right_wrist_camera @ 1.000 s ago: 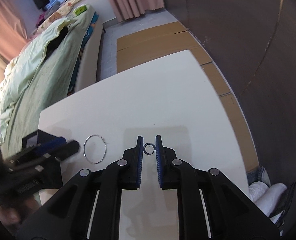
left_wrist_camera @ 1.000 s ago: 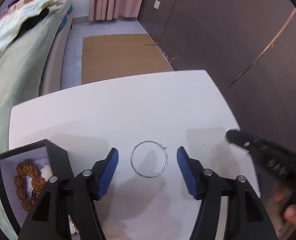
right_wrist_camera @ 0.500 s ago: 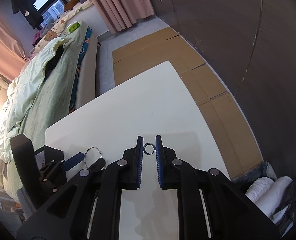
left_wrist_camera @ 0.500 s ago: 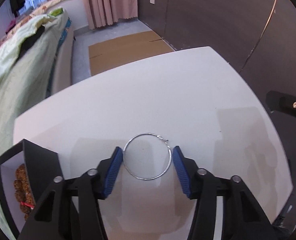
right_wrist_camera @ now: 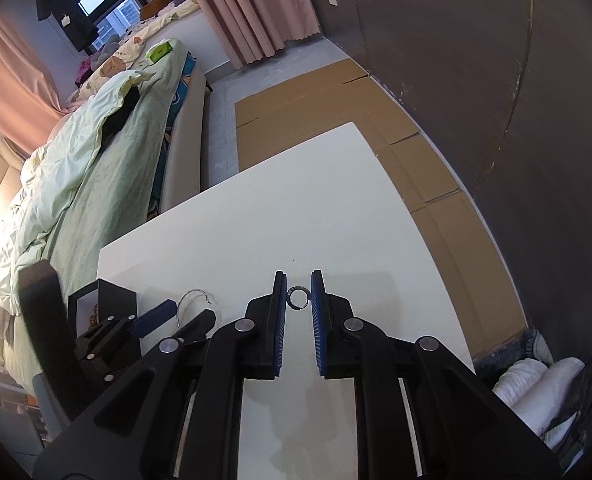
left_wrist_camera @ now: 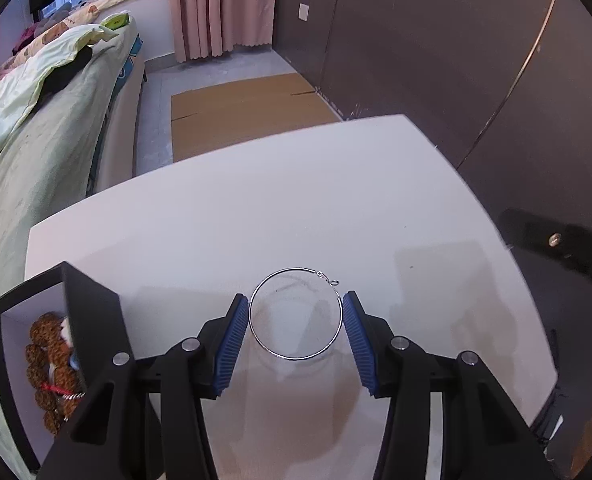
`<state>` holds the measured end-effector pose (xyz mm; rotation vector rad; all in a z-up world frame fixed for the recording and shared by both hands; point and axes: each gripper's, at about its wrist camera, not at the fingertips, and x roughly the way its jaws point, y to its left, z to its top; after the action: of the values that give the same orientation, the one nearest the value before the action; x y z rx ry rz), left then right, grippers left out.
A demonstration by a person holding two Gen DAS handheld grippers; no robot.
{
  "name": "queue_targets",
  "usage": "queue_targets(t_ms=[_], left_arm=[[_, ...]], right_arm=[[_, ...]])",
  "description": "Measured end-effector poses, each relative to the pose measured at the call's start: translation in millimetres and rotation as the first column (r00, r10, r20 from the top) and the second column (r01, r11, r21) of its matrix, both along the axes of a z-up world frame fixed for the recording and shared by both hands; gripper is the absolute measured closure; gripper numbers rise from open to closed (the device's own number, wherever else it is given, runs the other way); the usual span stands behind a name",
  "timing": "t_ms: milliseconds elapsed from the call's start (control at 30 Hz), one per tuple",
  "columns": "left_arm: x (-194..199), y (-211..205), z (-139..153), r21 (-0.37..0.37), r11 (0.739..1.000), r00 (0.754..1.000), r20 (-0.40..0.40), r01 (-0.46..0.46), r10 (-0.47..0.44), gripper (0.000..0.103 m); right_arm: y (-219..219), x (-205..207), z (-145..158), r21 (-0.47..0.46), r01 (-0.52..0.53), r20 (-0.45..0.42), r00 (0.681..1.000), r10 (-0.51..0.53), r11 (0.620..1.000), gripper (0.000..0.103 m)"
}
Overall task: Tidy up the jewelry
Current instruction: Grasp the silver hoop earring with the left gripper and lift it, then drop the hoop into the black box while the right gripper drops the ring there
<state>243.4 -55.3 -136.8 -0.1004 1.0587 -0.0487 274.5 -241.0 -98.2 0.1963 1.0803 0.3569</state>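
Note:
My left gripper (left_wrist_camera: 296, 312) is shut on a large thin silver hoop (left_wrist_camera: 338, 336), pinched between its blue pads and lifted above the white table (left_wrist_camera: 255, 220). My right gripper (right_wrist_camera: 299, 298) is shut on a small dark ring (right_wrist_camera: 298, 297), held above the table. The hoop (right_wrist_camera: 191, 296) and left gripper (right_wrist_camera: 175, 316) also show in the right wrist view. An open black jewelry box (left_wrist_camera: 91, 320) with a brown bead bracelet (left_wrist_camera: 47, 368) inside sits at the table's left; it also shows in the right wrist view (right_wrist_camera: 115, 296).
A bed with green bedding (right_wrist_camera: 75, 176) runs along the left. Flattened cardboard (left_wrist_camera: 247, 108) lies on the floor beyond the table. A dark wall (left_wrist_camera: 456, 60) stands on the right. White cloth (right_wrist_camera: 536, 384) lies on the floor at lower right.
My left gripper closed from wide open onto the hoop and raised it off the table. My right gripper kept its hold on the ring and rose higher.

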Motion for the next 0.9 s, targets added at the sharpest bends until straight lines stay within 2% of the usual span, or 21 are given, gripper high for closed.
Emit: queue_targets(t_ms=[233,367,533,900], left_arm=[[-24,20,35,-0.067,0.997,0.997,0.063,-0.037,0.041,0.056],[-40,42,59,-0.104,0.992,0.991,0.106,-0.074,0.085,0.056],[-61,76,81,-0.126,0.984,0.980,0.142,-0.124,0.142,0.056],[-89,142,88,-0.163,0.961,0.962,0.126,-0.222,0.244,0.056]], right_arm=[[3,-10,5,0.024,-0.014,0.024,1.000,0.014,1.000,0.090],[5,-18,14,0.070,-0.032,0.062,0.998,0.028,0.997,0.090],[18,-26,18,0.081,-0.063,0.082,0.995,0.056,0.995,0.090],[58,-43,19,0.090,-0.119,0.114,0.987,0.109,0.989,0.090]])
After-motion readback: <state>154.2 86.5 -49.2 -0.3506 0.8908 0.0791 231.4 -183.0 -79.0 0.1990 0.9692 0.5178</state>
